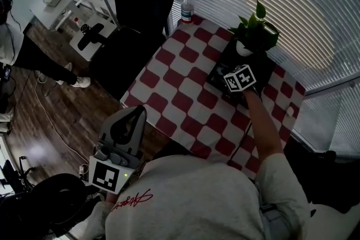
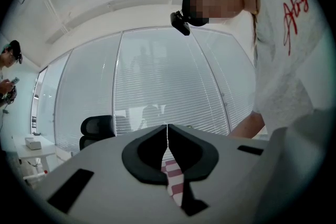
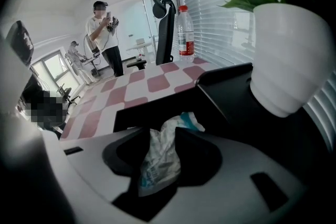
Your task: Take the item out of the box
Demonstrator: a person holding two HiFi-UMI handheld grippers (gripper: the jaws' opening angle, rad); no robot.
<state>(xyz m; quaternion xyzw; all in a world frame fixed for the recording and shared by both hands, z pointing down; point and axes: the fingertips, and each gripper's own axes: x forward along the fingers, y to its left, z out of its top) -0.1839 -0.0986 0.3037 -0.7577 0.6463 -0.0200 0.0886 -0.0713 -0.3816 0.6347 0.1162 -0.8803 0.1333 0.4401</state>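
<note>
Right hand-held gripper angles down into the open black box, its jaws standing apart with the packet in the gap between them. That packet is a crumpled, whitish, glossy plastic wrapper with blue-green print along its lower part and a teal patch at its far end. It lies creased and bunched inside the box, reaching from the jaws toward the box's inner wall. The box sits on the red-and-white checked desk, near the window-side corner, with a white pot of green leaves right beside it. Left hand-held gripper is off the desk at the person's side, pointing level, jaws pressed together on nothing.
</note>
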